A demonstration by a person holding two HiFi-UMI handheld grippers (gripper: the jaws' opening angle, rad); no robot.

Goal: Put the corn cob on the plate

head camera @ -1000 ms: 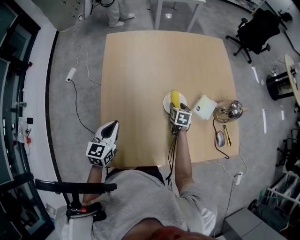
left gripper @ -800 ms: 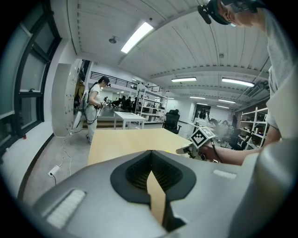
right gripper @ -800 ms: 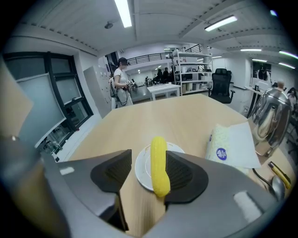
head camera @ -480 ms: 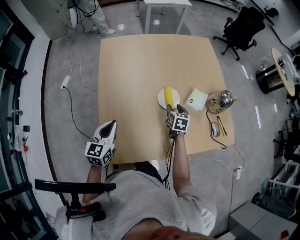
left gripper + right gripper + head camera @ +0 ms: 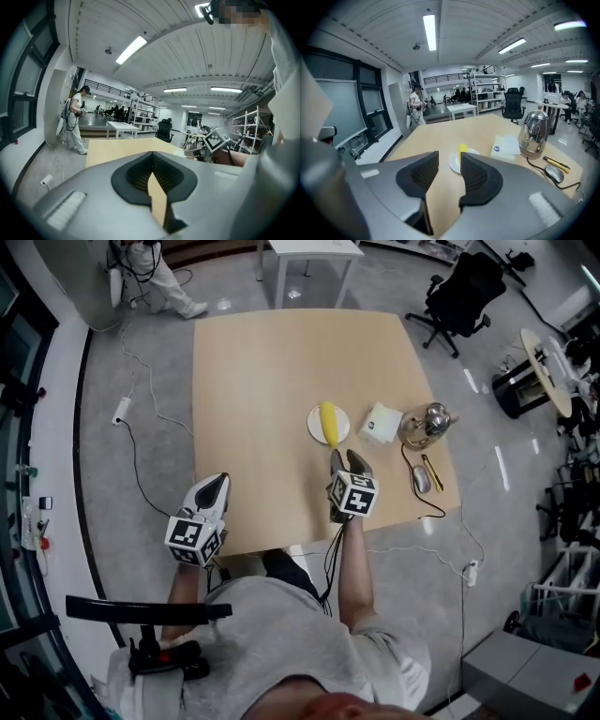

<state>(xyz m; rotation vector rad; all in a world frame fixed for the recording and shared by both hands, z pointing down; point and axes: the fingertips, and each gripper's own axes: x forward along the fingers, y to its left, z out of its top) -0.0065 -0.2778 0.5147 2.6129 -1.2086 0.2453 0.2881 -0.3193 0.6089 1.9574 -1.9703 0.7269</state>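
Note:
The yellow corn cob lies on the small white plate in the middle of the wooden table. My right gripper hangs clear of the plate, toward the table's near edge. Its jaws have just been closing but still stand open, with nothing between them. In the right gripper view the corn cob and plate show through the gap, well ahead. My left gripper is at the table's near left corner, its pads together and holding nothing.
Right of the plate sit a white paper pad, a metal kettle, a mouse and a yellow pen with cables. An office chair and a white table stand beyond the table; a person stands far left.
My right gripper has drawn back from the plate toward the near edge and risen, its jaws narrowing. The corn cob stays on the plate. My left gripper shifted slightly.

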